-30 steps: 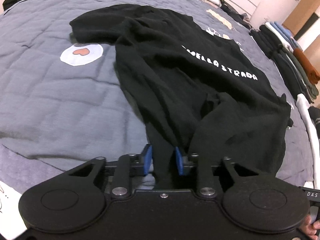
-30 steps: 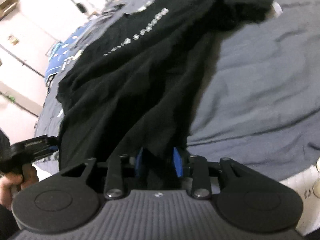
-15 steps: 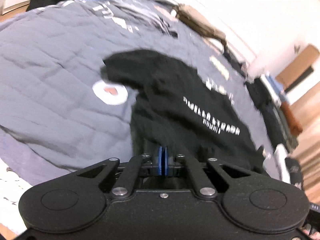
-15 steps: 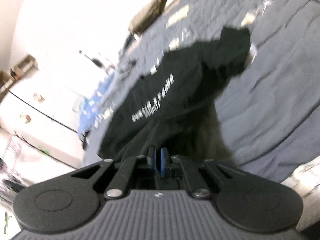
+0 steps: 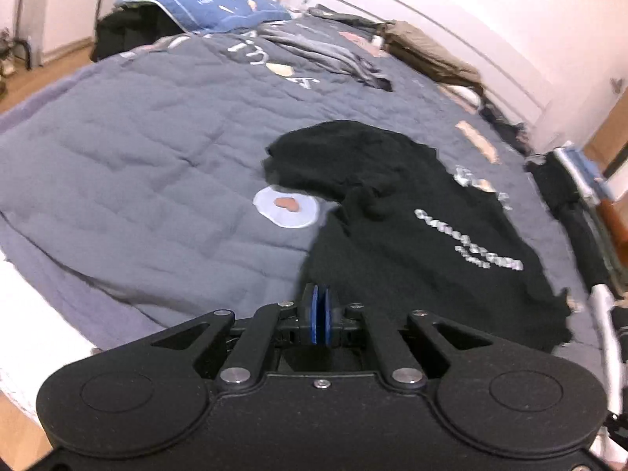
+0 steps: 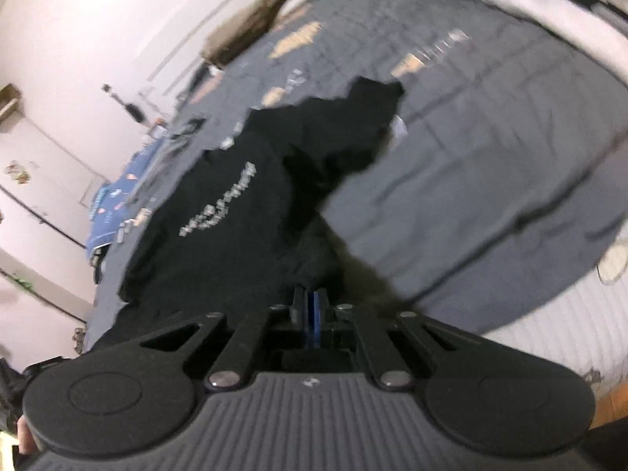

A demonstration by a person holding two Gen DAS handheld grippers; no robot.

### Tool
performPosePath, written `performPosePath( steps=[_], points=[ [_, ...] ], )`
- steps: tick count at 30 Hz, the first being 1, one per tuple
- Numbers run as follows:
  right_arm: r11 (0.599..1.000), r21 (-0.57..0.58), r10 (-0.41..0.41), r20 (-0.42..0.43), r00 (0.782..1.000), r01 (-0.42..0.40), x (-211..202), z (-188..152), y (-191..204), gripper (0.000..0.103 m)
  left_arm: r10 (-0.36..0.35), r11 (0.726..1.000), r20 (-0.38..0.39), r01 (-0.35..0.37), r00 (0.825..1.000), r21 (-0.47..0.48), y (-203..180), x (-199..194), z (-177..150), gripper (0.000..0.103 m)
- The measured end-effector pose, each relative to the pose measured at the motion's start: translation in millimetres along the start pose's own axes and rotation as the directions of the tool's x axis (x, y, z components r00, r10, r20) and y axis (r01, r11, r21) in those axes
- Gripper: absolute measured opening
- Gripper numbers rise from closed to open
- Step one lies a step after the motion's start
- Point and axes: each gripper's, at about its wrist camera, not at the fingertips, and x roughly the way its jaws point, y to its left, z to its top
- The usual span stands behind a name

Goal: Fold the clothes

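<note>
On the grey quilted bedspread [image 5: 129,180], a black T-shirt [image 5: 408,212] is spread out, its far part lying flat on the bed and its near edge drawn up toward both grippers. At the left of the left wrist view, bare quilt is seen, with a blue patterned pillow [image 5: 204,4] at the far end of the bed. A pale round patch with a pink heart [image 5: 285,209] is stitched into the quilt just beside the shirt's left sleeve, which partly overlaps it. The left gripper [image 5: 320,314] is seen with its blue pads pressed together; the shirt's near hem runs down to them, and a thin fold of black cloth appears to be pinched there, though the contact itself is hidden by the fingers. White lettering [image 5: 467,241] is printed across the shirt's chest, too blurred to be read. Further right, stacks of folded clothes [image 5: 581,204] are lined up along the bed's edge.

In the right wrist view, the same black T-shirt [image 6: 235,212] is seen rising from the bedspread [image 6: 490,165] to the right gripper [image 6: 312,314], whose blue pads are likewise closed together at the garment's near edge. To the right, a white garment [image 6: 549,11] is laid across the far corner.
</note>
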Motion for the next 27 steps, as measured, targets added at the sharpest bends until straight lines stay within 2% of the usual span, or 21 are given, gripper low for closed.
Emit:
performPosePath(
  steps=[2,5,8,14,15,16,17,19,22,27],
  points=[
    [1.000,-0.012,-0.027,-0.033,0.999,0.026,4,-2,0,0.005,0.033,0.999,-0.011,-0.033,0.999,0.020,-1,0,0,0.006],
    [0.999,-0.034,-0.032,0.043,0.999,0.034,-12,2,4,0.006,0.074,0.997,0.043,-0.074,0.996,-0.004,1,-4,1,0.006],
    [0.999,-0.029,-0.022,0.105,0.994,0.025,-23,12,7,0.007,0.022,1.000,0.046,-0.021,0.999,-0.020,0,-3,3,0.006],
    [0.999,-0.034,0.017,0.132,0.991,-0.013,-8,28,17,0.013,-0.031,0.996,0.032,0.028,0.999,0.086,-29,6,-3,0.008],
    [0.999,-0.037,0.021,0.136,0.991,-0.016,-5,30,19,0.014,-0.042,0.994,0.033,0.038,0.999,0.101,-35,8,-5,0.009],
    [0.999,-0.040,0.024,0.140,0.990,-0.019,-2,32,21,0.016,-0.047,0.993,0.041,0.042,0.998,0.114,-39,8,-6,0.018],
    [0.999,-0.039,0.026,0.149,0.989,-0.021,1,32,24,0.019,-0.051,0.991,0.049,0.044,0.997,0.126,-44,9,-6,0.032],
    [0.999,-0.036,0.029,0.154,0.988,-0.024,6,33,27,0.024,-0.058,0.988,0.071,0.047,0.996,0.149,-53,10,-7,0.044],
    [0.999,-0.036,0.024,0.175,0.984,-0.018,10,35,30,0.033,-0.077,0.984,0.089,0.062,0.993,0.164,-62,10,-8,0.044],
    [0.994,-0.034,-0.092,0.217,0.972,0.101,30,66,27,0.036,-0.084,0.985,0.082,0.071,0.993,0.156,-70,15,-8,0.044]
  ],
)
